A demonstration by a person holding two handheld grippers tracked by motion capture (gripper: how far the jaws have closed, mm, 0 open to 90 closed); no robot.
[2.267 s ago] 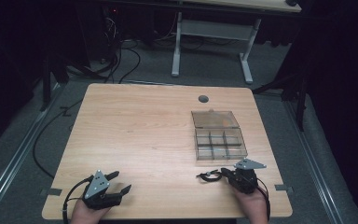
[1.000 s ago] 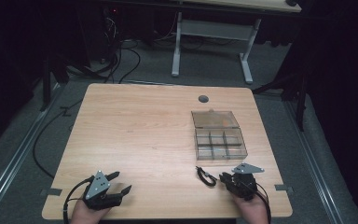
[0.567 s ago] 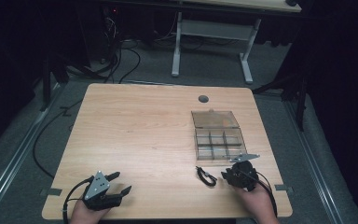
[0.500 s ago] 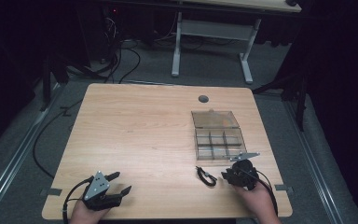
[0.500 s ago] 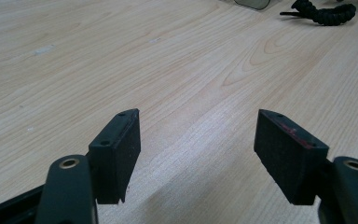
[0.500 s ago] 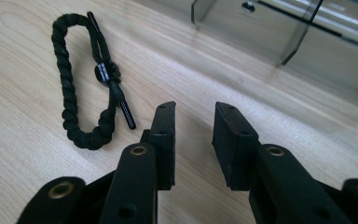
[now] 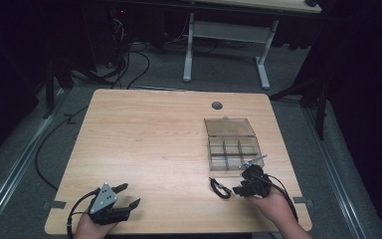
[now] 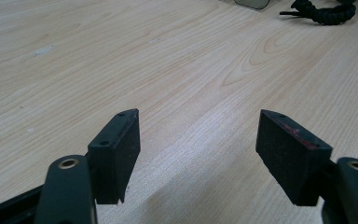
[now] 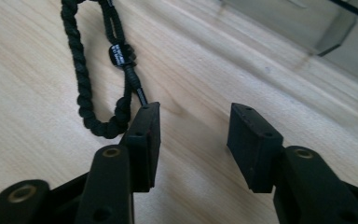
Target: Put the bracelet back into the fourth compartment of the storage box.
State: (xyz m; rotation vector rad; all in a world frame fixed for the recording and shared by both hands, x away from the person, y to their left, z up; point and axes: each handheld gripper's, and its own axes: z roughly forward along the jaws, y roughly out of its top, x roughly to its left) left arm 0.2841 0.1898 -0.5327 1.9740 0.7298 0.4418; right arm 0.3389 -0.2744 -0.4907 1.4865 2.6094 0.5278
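A black braided cord loop [image 7: 220, 189] lies on the wooden table [image 7: 154, 139], in front of a clear compartment box [image 7: 235, 149]. My right gripper [image 7: 238, 190] points left at the cord from close by. In the right gripper view the cord [image 9: 81, 93] lies just outside the left jaw of the right gripper [image 9: 193, 114]. Its jaws have just been opening and hold nothing. My left gripper [image 7: 131, 194] rests open near the table's front left edge. In the left gripper view the left gripper [image 8: 198, 116] has bare wood between its pads, and the cord [image 8: 324, 11] lies far off.
The box's lid [image 7: 229, 127] lies open toward the back, and a corner of the box [image 9: 307, 23] stands past the right jaws. A round cable hole [image 7: 217, 105] sits near the table's far edge. Cables and a second table's legs [image 7: 261, 59] are on the floor behind.
The right gripper has drawn back a little from the cord toward the box and its jaws have spread apart. The cord stays on the table. The left gripper has not moved.
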